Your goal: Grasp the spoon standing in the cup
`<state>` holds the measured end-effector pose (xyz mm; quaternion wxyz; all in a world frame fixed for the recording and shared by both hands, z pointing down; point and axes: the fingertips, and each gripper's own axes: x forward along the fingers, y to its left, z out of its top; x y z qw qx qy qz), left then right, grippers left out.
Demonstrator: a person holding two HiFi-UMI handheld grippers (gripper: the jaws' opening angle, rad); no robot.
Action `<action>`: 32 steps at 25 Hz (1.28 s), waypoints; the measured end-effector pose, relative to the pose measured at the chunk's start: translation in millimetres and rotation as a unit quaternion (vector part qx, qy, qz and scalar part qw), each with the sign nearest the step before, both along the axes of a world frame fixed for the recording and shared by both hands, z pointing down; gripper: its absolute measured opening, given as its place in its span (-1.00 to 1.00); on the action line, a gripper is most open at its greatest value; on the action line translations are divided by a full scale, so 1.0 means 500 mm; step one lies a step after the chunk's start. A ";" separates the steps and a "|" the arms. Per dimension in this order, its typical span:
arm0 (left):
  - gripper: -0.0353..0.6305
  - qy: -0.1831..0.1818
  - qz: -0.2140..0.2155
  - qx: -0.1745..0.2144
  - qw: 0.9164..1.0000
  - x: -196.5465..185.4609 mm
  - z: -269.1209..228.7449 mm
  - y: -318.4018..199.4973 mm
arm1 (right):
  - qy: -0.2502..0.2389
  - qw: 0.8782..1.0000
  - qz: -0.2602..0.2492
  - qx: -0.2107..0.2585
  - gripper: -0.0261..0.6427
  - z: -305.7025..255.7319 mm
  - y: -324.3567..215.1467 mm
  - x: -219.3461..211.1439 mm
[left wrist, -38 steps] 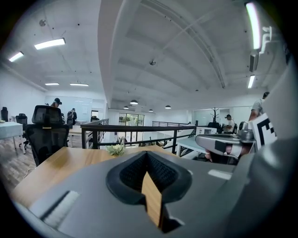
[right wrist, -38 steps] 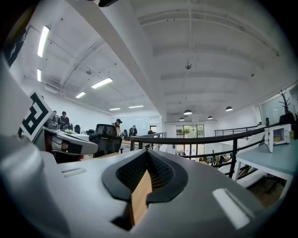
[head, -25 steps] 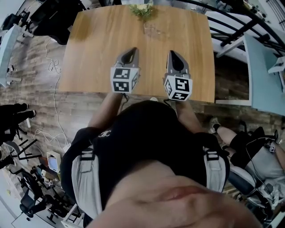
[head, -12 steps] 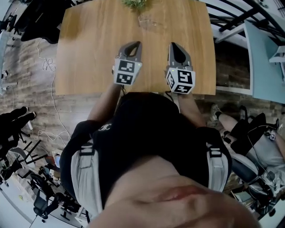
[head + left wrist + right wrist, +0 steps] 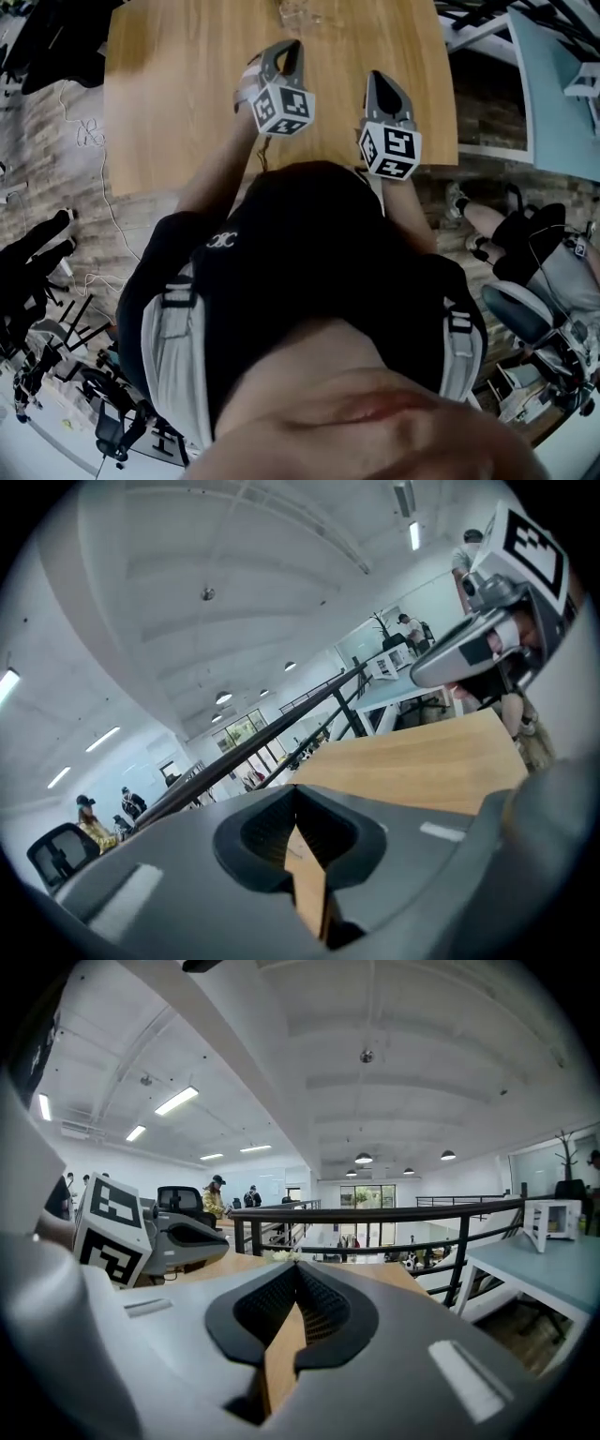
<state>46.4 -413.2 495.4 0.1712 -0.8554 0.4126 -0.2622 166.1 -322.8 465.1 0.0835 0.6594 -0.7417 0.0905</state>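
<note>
The wooden table (image 5: 178, 94) fills the top of your head view. Its near edge runs just in front of your chest, its right edge drops to a strip of floor and then a pale blue table (image 5: 553, 84), and its left part is bare wood well clear of both tools. You have one wooden table, one pale one, two grippers and one cup. Your left gripper (image 5: 295, 47) reaches farther over the wood than your right gripper (image 5: 375, 77), which hangs nearer the near edge, with open wood between the two. In its own view the left gripper's jaws meet at the tips, with only table showing through the slit below them — nothing is held. The right gripper's jaws are likewise closed tip to tip and empty. The cup (image 5: 298, 11), clear glass, stands toward the table's far end, cut by the top edge of the head view, just ahead of the left gripper's tips. You cannot make out the spoon in any view. The right gripper view shows what the head view lacks — a black railing (image 5: 375, 1213) past the far edge and small white flowers (image 5: 272, 1256) at the table's far end.
</note>
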 end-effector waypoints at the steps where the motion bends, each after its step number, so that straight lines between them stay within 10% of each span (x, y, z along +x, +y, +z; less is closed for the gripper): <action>1: -0.86 -0.007 0.005 0.008 1.000 0.004 0.000 -0.006 | 0.004 1.000 0.009 -0.002 -0.92 0.003 0.008 0.008; 8: -0.86 -0.061 0.018 0.054 0.996 0.041 0.014 -0.066 | 0.007 0.998 0.062 -0.015 -0.92 0.011 0.059 0.072; 32: -0.63 -0.076 -0.052 -0.027 0.995 0.043 0.221 -0.260 | 0.012 0.990 0.127 -0.064 -0.92 0.068 0.093 0.149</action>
